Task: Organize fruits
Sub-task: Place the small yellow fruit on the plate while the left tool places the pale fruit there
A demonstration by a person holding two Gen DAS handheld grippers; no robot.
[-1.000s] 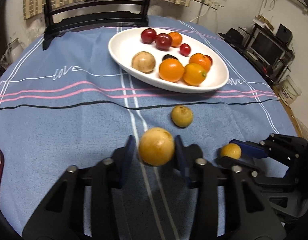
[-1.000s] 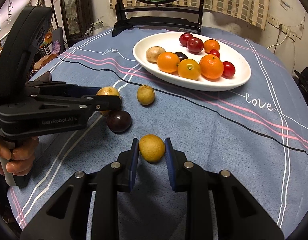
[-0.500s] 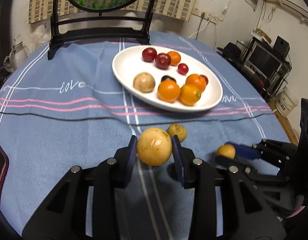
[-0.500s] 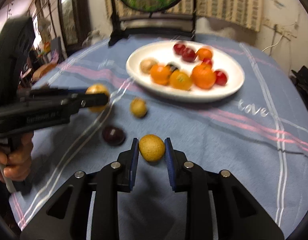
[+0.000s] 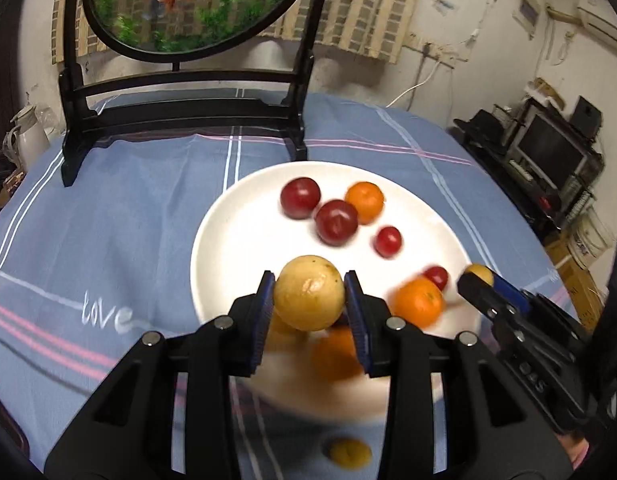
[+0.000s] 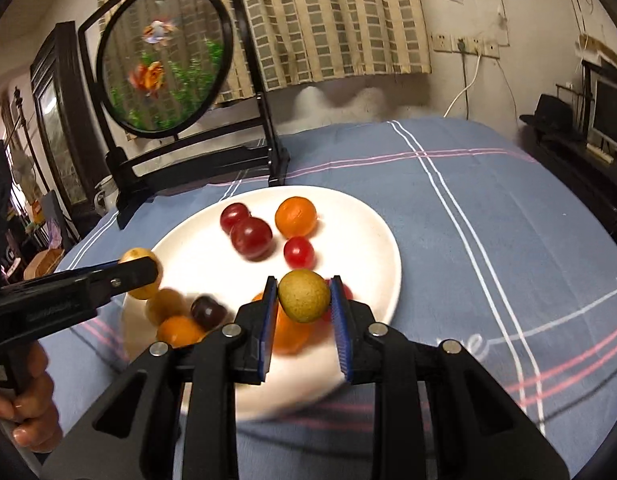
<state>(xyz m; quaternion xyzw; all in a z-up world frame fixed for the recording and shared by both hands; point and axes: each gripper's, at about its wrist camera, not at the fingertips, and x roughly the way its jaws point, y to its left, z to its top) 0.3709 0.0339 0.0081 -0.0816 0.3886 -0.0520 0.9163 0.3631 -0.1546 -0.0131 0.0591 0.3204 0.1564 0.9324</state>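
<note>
Two grippers, each clamped on one fruit. Left gripper (image 5: 309, 307): jaws closed against a large tan fruit (image 5: 309, 298), held above the near rim of the white plate (image 5: 236, 232). Right gripper (image 6: 303, 309): jaws closed against a small yellow-green fruit (image 6: 304, 295), above the plate's right edge. Plate contents: red plums (image 6: 251, 238), oranges (image 6: 295, 216). One yellow fruit (image 5: 349, 454) on the blue tablecloth (image 5: 108, 216), just off the plate's near rim.

Dim warm indoor light, strong fisheye bending with dark corners, motion blur across nearer fruit.
</note>
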